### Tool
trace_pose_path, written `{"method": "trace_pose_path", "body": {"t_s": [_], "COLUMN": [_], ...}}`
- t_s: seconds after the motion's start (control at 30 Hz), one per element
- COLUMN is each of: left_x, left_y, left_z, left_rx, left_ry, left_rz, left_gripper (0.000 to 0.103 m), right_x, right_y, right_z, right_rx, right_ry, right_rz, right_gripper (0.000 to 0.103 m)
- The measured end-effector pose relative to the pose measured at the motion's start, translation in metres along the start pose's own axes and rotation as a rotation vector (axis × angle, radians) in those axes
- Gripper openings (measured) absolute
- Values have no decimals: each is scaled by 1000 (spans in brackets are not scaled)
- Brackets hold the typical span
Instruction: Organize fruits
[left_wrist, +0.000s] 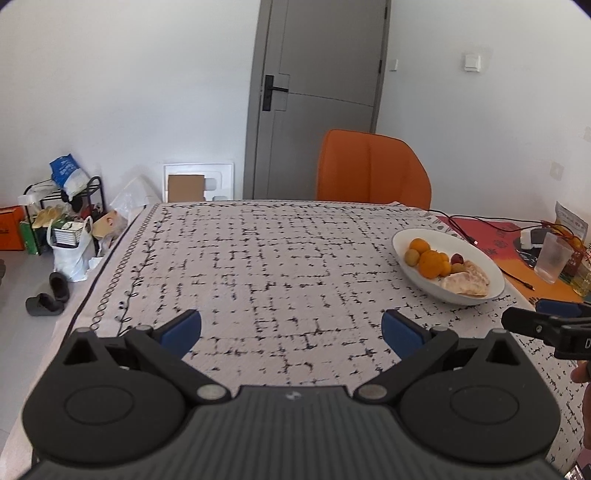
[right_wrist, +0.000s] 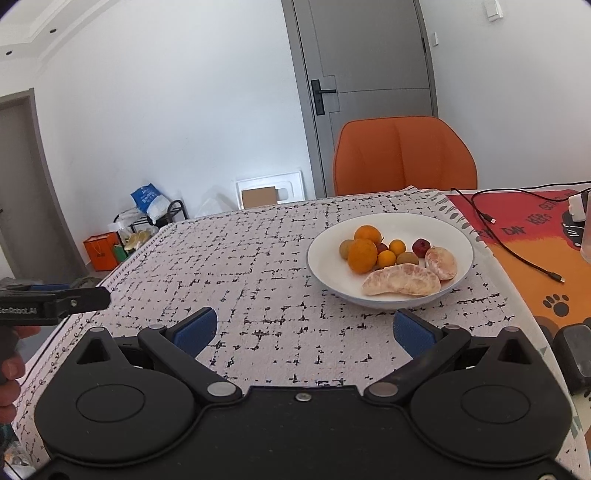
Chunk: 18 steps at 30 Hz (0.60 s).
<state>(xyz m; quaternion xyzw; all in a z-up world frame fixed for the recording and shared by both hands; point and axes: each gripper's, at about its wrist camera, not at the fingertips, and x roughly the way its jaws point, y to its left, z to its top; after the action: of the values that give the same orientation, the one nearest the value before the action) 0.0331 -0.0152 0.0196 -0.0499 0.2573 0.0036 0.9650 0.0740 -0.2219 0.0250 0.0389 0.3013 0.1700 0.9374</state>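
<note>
Since the fruit (right_wrist: 391, 258) all sits heaped in the white plate (right_wrist: 325, 273) on the right side of the worktop (right_wrist: 240, 266), the right gripper (right_wrist: 304, 330) is plainly nearer, the plate just ahead and slightly right of its jaws, the pomelo wedge (right_wrist: 400, 282) lying crosswise. Both grippers hang low and level, jaws spread wide and holding nothing; the left gripper (left_wrist: 291, 332) faces bare cloth.
</note>
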Motion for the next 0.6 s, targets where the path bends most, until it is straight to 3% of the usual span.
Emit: {"method": "trace_pose_path", "body": {"t_s": [0.6], "left_x": [-19], "left_y": [9], "left_z": [-15], "left_rx": [19], "left_ry": [-22], "left_rz": [20], "left_gripper": [103], "right_x": [-23], "right_y": [7], "right_z": [-12], "right_rx": [-1], "right_ry": [-11], "right_rz": [-6], "right_gripper": [103]}}
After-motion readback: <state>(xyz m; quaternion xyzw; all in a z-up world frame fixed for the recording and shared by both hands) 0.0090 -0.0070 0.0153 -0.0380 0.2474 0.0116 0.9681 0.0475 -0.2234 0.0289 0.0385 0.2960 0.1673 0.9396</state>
